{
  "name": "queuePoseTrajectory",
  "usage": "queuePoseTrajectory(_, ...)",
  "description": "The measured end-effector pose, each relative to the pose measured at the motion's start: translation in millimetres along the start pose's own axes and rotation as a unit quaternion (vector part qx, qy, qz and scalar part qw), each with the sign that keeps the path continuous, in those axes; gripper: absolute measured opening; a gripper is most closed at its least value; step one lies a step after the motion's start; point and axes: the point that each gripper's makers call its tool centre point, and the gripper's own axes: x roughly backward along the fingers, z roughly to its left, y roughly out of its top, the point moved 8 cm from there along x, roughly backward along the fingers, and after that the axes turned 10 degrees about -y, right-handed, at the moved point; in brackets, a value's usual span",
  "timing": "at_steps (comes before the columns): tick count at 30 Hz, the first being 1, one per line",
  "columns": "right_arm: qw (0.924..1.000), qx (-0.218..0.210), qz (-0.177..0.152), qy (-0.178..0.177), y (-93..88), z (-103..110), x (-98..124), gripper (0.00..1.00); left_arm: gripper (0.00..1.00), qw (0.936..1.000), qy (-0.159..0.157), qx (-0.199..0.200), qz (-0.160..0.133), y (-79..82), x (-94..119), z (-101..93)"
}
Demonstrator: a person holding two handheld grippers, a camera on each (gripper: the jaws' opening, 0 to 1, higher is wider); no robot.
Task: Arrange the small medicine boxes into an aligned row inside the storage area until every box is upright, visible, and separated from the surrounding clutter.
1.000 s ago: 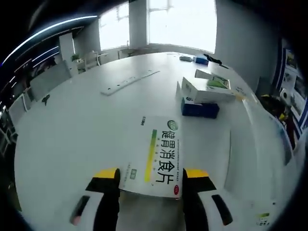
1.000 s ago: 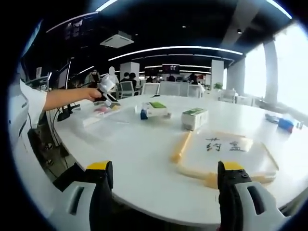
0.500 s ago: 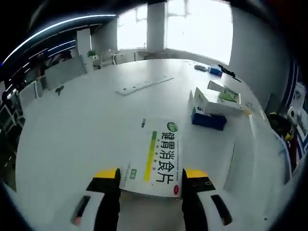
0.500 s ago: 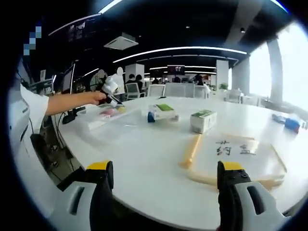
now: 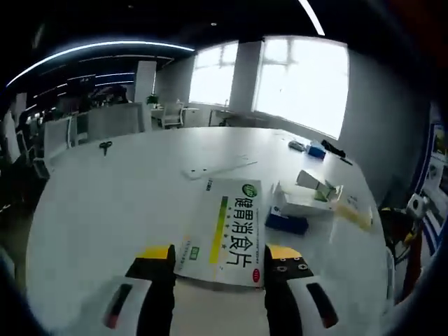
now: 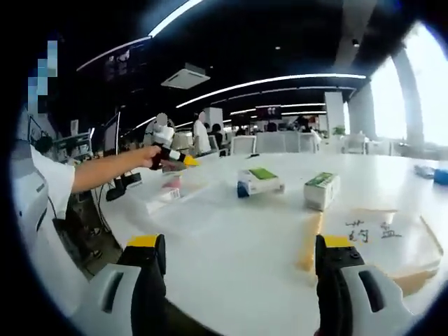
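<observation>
My left gripper (image 5: 219,257) is shut on a white medicine box (image 5: 225,229) with a green-yellow stripe and large dark characters, held flat above the white table (image 5: 105,203). Past it lie a white-and-green box (image 5: 305,199) and a blue box (image 5: 286,223). In the right gripper view my right gripper (image 6: 241,250) stands open with nothing between its jaws. Ahead of it lies the tan-edged storage mat (image 6: 381,241) with handwritten characters. Beyond the mat stand a green-topped box (image 6: 320,189) and a white, blue and green box (image 6: 259,180). At the left, a person's arm (image 6: 105,169) holds the left gripper (image 6: 173,157).
A long pale strip (image 5: 218,166) and scissors (image 5: 105,146) lie on the far table, with small blue items (image 5: 316,150) near the window. A clear tray (image 6: 162,199) sits at the table's left in the right gripper view. Chairs and people stand behind.
The left view has tilted upward, showing more of the room; the box stays clamped. The right view has turned left, so the mat and boxes sit further right.
</observation>
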Motion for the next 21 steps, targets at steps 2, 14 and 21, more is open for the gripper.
queuePoseTrajectory(2,0.9995,-0.029,-0.006,0.015,3.4,4,-6,0.87,0.48,0.9999,-0.008,0.001,-0.012,4.2,5,-6.9)
queuePoseTrajectory(14,0.9959,-0.065,-0.030,0.055,19.4,35,-33,0.86,0.48,0.9982,0.000,-0.022,-0.055,7.2,15,-52.1)
queuePoseTrajectory(21,0.9899,-0.105,-0.037,0.088,18.7,49,-44,0.85,0.47,0.9961,-0.013,-0.049,-0.072,16.1,14,-76.9)
